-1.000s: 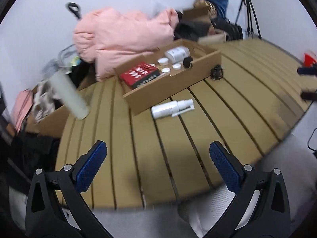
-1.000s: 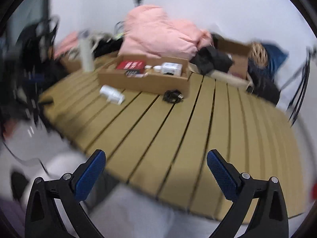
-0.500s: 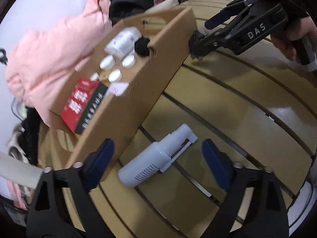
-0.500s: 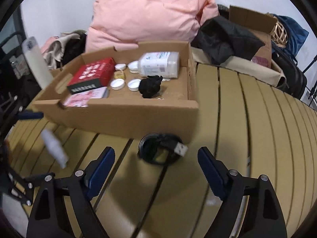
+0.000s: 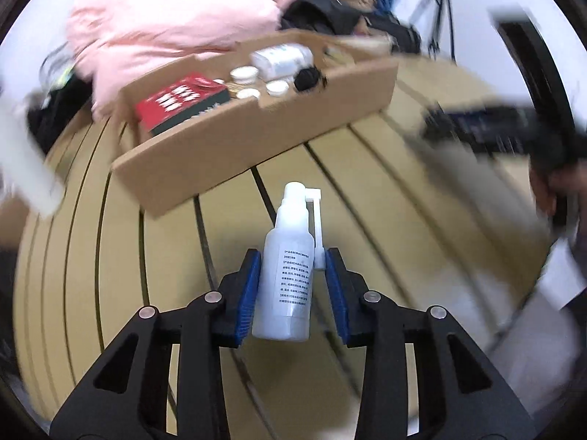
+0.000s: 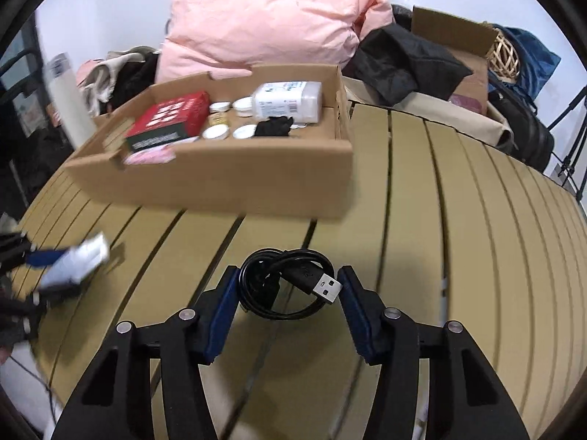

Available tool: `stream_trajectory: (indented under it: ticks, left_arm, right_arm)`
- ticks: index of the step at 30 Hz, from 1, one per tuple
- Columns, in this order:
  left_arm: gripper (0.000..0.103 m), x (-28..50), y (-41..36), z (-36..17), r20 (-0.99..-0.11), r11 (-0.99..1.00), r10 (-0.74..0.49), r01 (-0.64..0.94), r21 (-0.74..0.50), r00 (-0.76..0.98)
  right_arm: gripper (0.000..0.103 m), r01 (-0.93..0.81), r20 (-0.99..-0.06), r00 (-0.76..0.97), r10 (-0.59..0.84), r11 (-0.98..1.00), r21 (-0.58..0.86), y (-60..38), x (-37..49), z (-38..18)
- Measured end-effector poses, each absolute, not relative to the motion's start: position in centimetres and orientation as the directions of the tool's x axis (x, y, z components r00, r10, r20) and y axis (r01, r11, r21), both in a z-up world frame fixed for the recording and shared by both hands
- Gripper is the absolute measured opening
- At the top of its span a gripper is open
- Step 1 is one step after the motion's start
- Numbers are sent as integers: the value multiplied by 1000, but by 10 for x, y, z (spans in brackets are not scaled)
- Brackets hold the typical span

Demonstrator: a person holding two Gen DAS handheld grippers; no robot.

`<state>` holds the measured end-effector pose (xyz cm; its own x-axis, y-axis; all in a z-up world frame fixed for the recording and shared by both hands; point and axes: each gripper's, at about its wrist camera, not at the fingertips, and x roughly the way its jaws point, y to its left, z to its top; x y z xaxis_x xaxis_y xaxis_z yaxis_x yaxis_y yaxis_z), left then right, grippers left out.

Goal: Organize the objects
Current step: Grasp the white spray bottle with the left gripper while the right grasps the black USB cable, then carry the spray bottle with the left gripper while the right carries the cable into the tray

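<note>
A: Starting on the left: the left hand-held gripper (image 5: 293, 286) is closing around the spray bottle (image 5: 290, 275), which lies on the worktop (image 5: 367, 201) just in front of the box (image 5: 256, 146). The left pad looks to be against the body; the right pad meets only the folded nozzle arm.

B: Then I'd take it by the body, not the nozzle, and lift level so it doesn't pivot out.

A: The right hand-held gripper (image 6: 290, 289) is closing too, its jaws either side of the coiled cable (image 6: 286, 286), apparently not pinching it yet.

B: Catch the whole coil, plug included, or loops may slip loose.

A: The box holds a red carton (image 6: 168, 119) at the left, small white lids (image 6: 227, 121) in the middle, then a white jar (image 6: 286, 101) on its side and a black lump (image 6: 273, 126) at the right.
</note>
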<state>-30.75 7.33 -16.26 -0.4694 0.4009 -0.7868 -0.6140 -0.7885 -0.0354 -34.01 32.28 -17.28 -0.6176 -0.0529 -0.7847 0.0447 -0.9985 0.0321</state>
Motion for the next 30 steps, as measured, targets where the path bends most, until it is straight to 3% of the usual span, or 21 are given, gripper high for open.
stream_trajectory:
  ticks: [4,11,15,23,30]
  left_arm:
    - [32,-266,43,-120,-724,-846,463,-500,-188,-511]
    - [32,-158,12,-55,-583,-861,504,-426,-278,-637]
    - [32,-137,19,-42,-567,-840,536,-458,-289,-625]
    - [32,-170,40,-44,-572,-794,602,-495,-353,-557]
    - [32,-287,93,-23,-616,-790,580,-552,-266,-532]
  right_arm:
    - [58,80,-762,-645,-58,-997,9,316,-269,-139]
    - [58,101,-724,-682,-103,-994,46,305,-137,-86]
    - [58,102,-706,-699,-117,-993,64,302,-107,-75]
    - [58,126,-700,-700,-142,-989,75,303,-122,-76]
    - [58,186,-675,-717,-175,-981,56,330,-230,-49]
